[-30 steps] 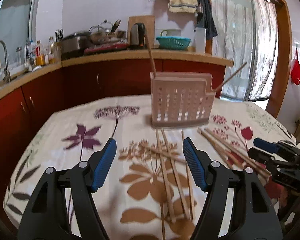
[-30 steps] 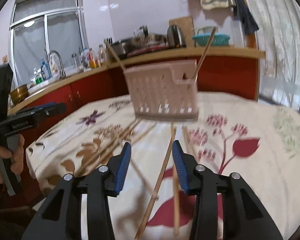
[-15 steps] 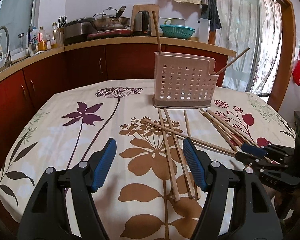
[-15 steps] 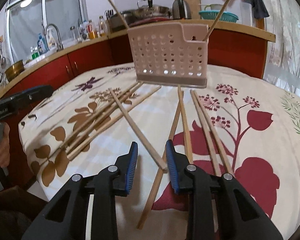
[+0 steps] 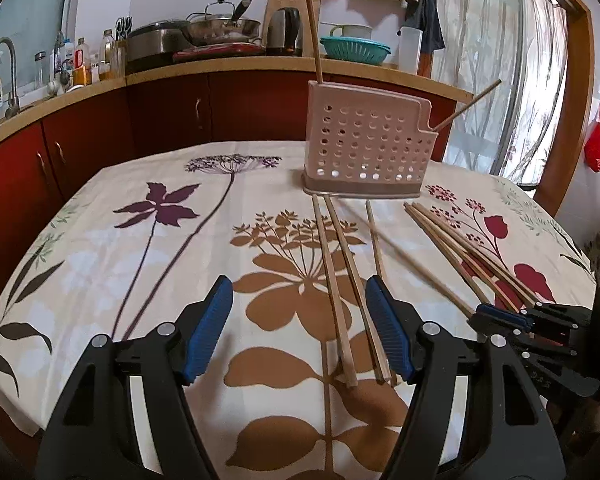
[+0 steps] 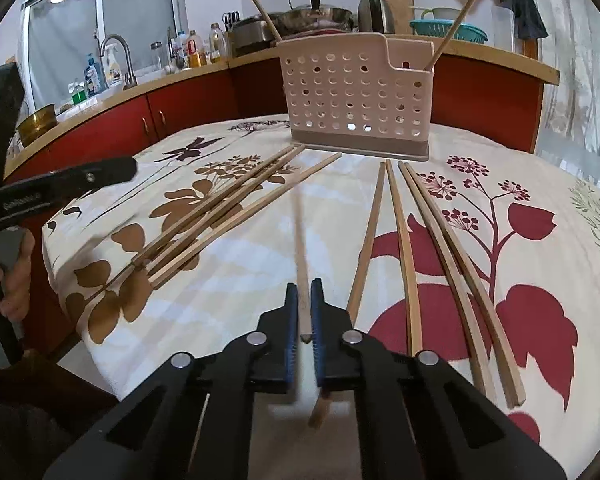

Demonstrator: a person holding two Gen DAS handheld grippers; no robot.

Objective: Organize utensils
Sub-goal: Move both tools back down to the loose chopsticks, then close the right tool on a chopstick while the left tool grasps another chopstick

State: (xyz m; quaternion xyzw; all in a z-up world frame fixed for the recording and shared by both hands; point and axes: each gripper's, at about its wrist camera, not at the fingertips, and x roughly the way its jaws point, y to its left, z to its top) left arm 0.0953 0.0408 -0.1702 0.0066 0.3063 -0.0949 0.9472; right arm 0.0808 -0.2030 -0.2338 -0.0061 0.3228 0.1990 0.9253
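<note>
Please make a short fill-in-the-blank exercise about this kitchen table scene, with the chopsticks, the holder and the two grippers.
1. The right gripper is shut on one ____.
2. The left gripper holds nothing; its jaws are ____.
3. The number of chopsticks that already stand in the perforated pink holder is ____.
4. The loose chopsticks lie on a tablecloth printed with ____.

Missing words: chopstick; open; two; flowers
</note>
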